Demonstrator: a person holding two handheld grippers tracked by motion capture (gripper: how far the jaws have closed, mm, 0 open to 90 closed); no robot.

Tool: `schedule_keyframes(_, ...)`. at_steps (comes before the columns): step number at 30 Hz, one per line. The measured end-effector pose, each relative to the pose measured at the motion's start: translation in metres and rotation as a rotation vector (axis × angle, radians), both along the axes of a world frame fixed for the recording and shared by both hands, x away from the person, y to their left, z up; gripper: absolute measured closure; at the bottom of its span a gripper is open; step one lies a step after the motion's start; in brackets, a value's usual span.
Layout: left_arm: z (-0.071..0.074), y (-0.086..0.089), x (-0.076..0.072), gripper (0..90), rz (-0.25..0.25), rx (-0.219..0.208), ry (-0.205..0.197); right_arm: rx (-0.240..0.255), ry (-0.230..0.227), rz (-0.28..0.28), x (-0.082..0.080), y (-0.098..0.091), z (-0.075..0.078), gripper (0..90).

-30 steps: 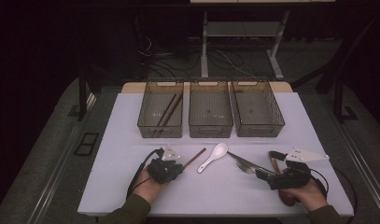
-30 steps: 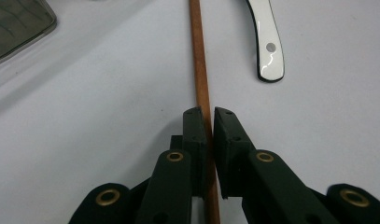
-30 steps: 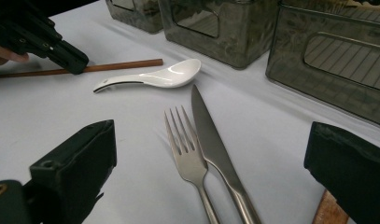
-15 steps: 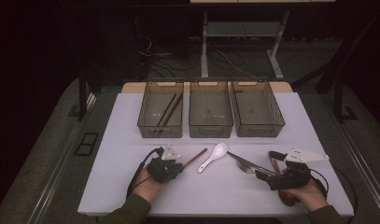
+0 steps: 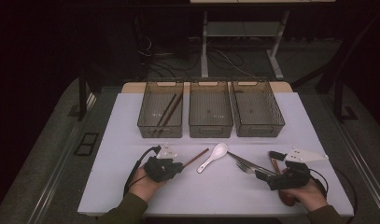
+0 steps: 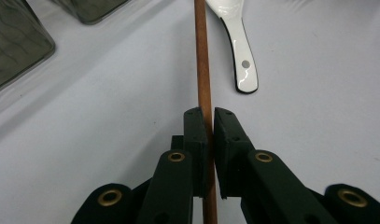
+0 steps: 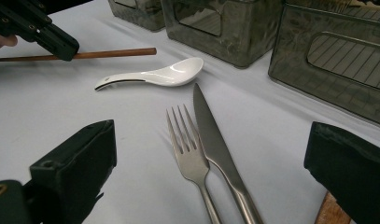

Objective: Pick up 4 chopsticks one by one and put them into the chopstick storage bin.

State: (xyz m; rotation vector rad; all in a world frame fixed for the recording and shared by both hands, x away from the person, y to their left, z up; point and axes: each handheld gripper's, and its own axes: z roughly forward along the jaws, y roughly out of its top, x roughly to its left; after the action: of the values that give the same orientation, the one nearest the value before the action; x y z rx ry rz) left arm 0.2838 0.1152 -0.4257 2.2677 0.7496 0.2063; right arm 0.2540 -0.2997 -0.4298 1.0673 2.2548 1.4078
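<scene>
In the high view, the left hand-held gripper [image 5: 178,166] sits at the lower left of the white counter [image 5: 108,154], its jaws pinched tight on a brown chopstick [image 5: 197,157]. The left gripper view shows the stick running up the middle of the frame between the two black pads, with its far end lying on the counter just beside the handle of a white spoon [image 6: 239,51].

The right hand-held gripper [image 5: 261,175] rests at the lower right of the high view with its jaws spread wide and nothing between them. In the right gripper view, a fork [image 7: 187,149] and a knife [image 7: 215,140] lie side by side in the centre, ahead of those jaws.

Three clear bins [image 5: 211,128] stand in a row at the counter's upper middle.
</scene>
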Motion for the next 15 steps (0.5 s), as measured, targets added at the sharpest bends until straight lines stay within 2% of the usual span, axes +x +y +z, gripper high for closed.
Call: schedule_keyframes(15, 0.012, 0.015, 0.000, 83.8, -0.005, -0.042, 0.002, 0.005, -0.003, -0.001, -0.001, 0.000, 0.001, 2.7)
